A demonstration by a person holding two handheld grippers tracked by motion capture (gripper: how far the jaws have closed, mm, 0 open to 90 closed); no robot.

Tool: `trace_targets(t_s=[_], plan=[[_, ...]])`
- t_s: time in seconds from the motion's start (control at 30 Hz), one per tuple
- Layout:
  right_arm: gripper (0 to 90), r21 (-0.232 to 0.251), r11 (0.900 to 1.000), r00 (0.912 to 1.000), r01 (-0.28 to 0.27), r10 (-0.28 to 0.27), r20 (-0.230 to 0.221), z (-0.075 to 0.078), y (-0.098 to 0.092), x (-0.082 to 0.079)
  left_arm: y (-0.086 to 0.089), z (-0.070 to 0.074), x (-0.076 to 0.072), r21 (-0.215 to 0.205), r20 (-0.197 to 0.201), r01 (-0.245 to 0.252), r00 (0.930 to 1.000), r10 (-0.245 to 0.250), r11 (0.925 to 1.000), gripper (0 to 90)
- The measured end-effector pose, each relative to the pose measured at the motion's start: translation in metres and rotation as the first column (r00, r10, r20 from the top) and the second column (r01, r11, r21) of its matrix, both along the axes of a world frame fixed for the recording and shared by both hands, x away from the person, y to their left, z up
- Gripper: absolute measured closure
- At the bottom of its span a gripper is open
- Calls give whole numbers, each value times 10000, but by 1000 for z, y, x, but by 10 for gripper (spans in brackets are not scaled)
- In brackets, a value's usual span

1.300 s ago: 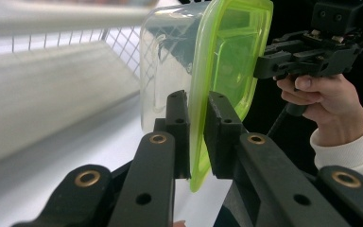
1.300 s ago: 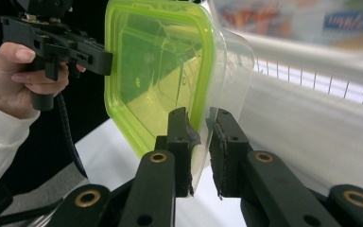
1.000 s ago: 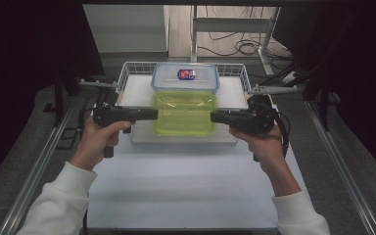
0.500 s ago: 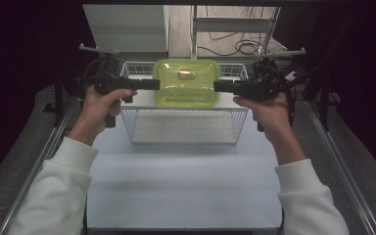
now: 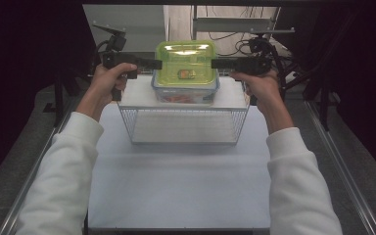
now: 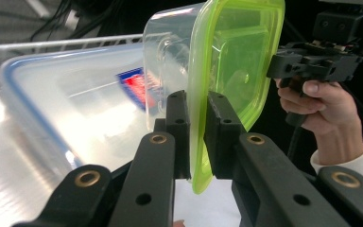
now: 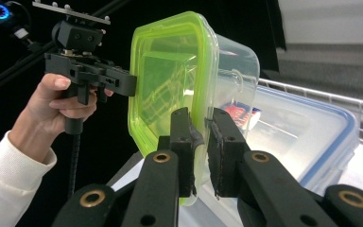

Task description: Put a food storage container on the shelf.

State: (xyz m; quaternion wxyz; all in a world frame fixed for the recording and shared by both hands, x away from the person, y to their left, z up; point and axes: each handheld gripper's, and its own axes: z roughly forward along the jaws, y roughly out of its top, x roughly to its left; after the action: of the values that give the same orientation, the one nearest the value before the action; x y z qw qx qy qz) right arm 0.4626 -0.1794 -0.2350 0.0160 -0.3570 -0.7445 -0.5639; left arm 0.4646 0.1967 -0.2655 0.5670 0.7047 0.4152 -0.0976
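White tabletop, wire basket (image 5: 183, 125) mid-frame. Above it, upper centre, left gripper (image 5: 149, 63) & right gripper (image 5: 219, 63) each pinch the green-lidded box (image 5: 185, 61) by its rim, over a blue-lidded box (image 5: 186, 90). Likely mid-stacking; next: lower level, w/ both sides even.

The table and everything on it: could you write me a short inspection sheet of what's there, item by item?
Surface: pale table top, bare in front of the wire basket.
Job's things: green-lidded container held above the blue-lidded container, which lies on the basket.
Clutter: nothing seen.
Grippers: left gripper and right gripper each clamp the green lid's rim from opposite sides.
Cables: a cable hangs from the left gripper's handle; loose wires lie beyond the table.
Surroundings: dark on both sides; metal rails flank the table.
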Motion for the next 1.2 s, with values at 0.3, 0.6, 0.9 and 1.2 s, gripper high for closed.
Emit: trace_targets(t_s=[0.3,0.6,0.9,1.2], plan=[[800,458,9985,9928,310,-254,-1173,-20,2,31,2,-4,14,-364,-981,-646,9933,607,9973,809],[729,287,9931,9631,1138,-1032,-2484,-25,10,48,5,-16,34,-1567,-2045,-1238,9747,905,9798,779],[686,722,9913,9539,1101,-850,-2878,-32,9,54,5,-23,41,-1610,-2070,-1561,9708,1213,9745,692],[441,357,9901,9572,1361,-1221,-2625,-31,11,51,2,-25,42,-1576,-1595,-1441,9800,1188,9769,433]])
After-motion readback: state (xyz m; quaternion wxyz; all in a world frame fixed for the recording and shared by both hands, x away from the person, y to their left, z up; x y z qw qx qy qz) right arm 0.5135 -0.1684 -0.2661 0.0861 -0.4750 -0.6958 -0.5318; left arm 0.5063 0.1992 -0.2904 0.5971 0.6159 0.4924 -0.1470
